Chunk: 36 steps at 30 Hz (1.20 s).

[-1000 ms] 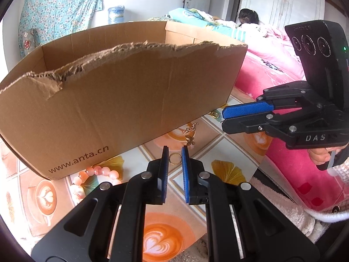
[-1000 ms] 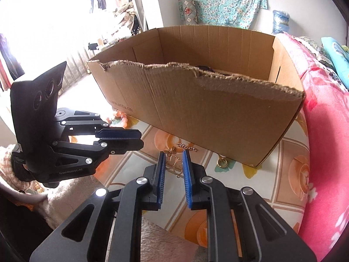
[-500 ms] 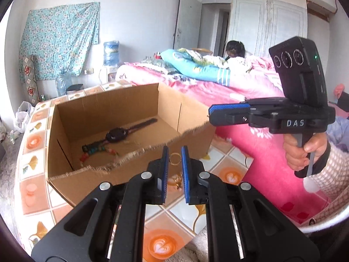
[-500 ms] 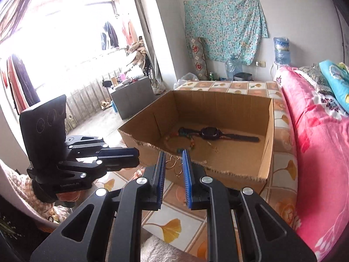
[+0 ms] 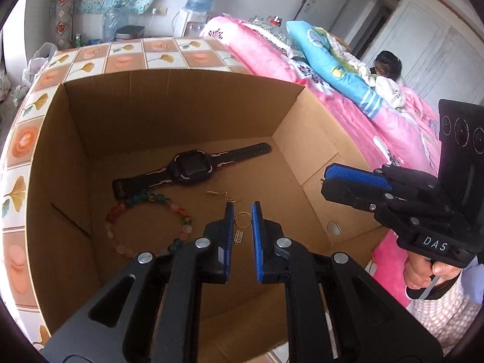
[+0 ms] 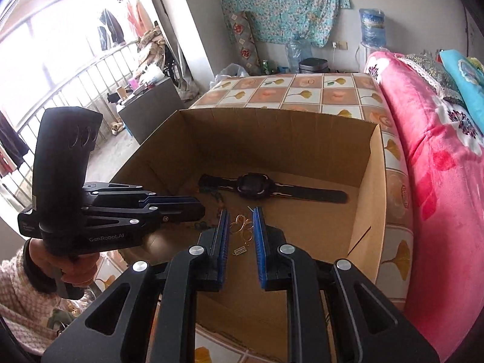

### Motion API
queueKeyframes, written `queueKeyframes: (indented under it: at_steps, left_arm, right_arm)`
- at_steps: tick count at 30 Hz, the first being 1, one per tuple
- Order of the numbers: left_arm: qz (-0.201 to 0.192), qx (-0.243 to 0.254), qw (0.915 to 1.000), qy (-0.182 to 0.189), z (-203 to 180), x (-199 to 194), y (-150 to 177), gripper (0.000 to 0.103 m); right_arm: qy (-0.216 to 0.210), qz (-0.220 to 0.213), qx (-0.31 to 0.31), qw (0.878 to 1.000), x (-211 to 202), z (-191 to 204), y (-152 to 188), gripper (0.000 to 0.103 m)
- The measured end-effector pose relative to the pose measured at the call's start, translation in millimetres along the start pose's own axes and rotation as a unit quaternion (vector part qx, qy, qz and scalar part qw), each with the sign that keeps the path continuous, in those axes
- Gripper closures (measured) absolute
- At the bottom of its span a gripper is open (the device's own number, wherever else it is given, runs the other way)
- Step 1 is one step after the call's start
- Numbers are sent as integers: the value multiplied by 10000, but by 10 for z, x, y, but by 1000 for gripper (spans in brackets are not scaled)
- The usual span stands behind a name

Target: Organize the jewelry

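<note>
My left gripper (image 5: 242, 208) hangs over the open cardboard box (image 5: 181, 74), shut on a gold ring earring (image 5: 242, 220) with a small dangling charm. Beside it my right gripper (image 6: 240, 211) is also above the box (image 6: 272, 112), its blue pads shut on a gold heart-shaped earring (image 6: 240, 227) with a charm below. On the box floor lie a black watch (image 5: 189, 169), a coloured bead bracelet (image 5: 116, 211) and a short gold chain piece (image 5: 222, 194). Each wrist view shows the other gripper from the side: the right gripper (image 5: 326, 180) and the left gripper (image 6: 199, 207).
The box stands on a table covered with a tile-patterned cloth (image 5: 157, 57). A bed with pink bedding (image 6: 438, 166) runs close along the right. A person (image 5: 387, 63) lies on the bed. A railing and window (image 6: 60, 69) are at the far left.
Both grippers rose from the table in front of the box and moved over its torn front wall. Each carried its earring, and the inside of the box came into view.
</note>
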<state>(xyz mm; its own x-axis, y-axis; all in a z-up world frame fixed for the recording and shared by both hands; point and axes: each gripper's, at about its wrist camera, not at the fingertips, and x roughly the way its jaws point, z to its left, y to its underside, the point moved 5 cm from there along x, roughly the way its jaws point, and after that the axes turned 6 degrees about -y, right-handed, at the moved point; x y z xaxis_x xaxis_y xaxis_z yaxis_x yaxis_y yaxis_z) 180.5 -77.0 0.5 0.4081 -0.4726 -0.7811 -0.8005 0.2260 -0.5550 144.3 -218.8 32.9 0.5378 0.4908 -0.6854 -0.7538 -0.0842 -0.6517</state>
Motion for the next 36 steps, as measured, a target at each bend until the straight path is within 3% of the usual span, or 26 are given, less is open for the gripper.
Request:
queueKeyframes:
  at_steps: [3,14,19,22,29,32,36]
  left_arm:
    - [154,-171,9997,-8,30,107,6,92]
    - [52,-300,9995,-47,19,20,8,91]
    - [-250,-227,9994,-2,-25,-212,42,91]
    - [-648,-85,9979,35,-76,-471,99,91]
    - [-1374,398,9894,252,-235,-988,475,86]
    - [-1424,614,9869,440,-331,-1056,713,86]
    - [-1146,755,9883,672,-484,-907,1019,83]
  right_arm:
    - [-6,27,68,10000,73,-83,-21,86]
    - [-45,-252,319,9992,-97,-207,-26,86]
    - [-81,-481,371,9981,-305,-172,11,86]
    - [-216,-726,387,9964,-489,-99,64,79]
    - [-564,-1325,133,9895,-961,151,390,72]
    - [-631,-1354,200,9886,-1023,186,593,72]
    - [-718,-1148,606,9889,-892,114,872,72]
